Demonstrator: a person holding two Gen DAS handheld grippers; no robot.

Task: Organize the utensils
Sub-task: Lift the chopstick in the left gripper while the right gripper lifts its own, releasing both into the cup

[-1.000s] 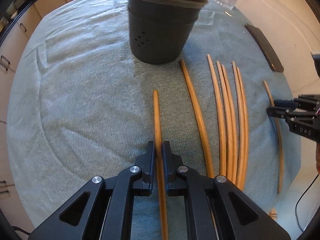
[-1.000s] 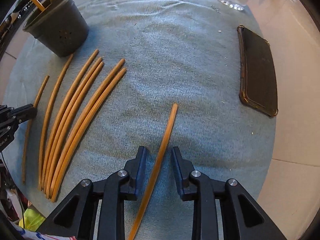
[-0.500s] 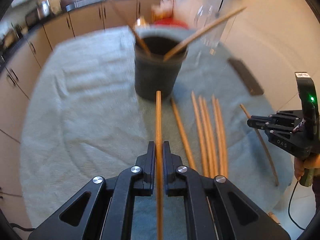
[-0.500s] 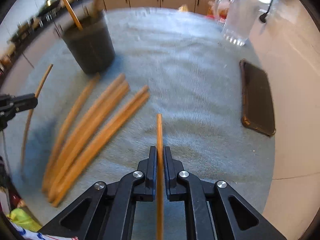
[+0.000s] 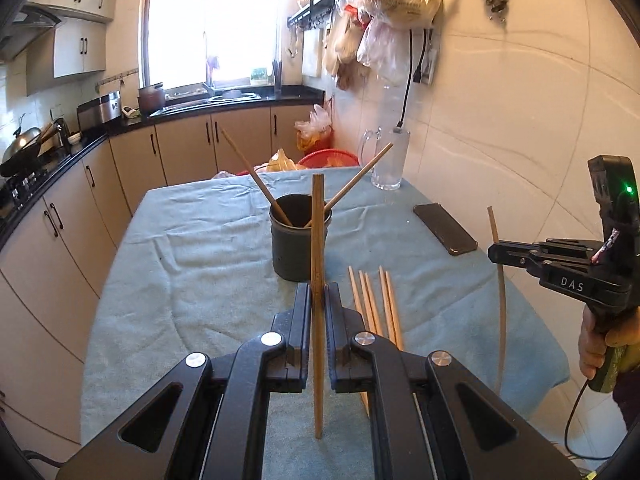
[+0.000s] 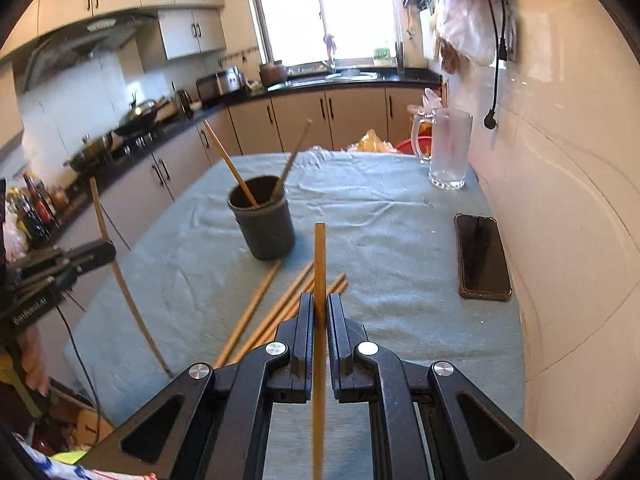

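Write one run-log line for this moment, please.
left gripper: shut on wooden chopstick | right gripper: shut on second chopstick | dark round holder: two chopsticks inside

We see a table covered with a pale teal cloth, creased in places. On it, near the tiled wall, lies a dark phone, flat and face up. At the far corner by that wall stands a clear glass mug, upright, well apart from the phone. Beyond the table we see beige cabinets under a black counter, and a bright window above it. A wok sits on the stove at the left. Plastic bags hang on the wall, and a red basket shows behind the table's far edge.
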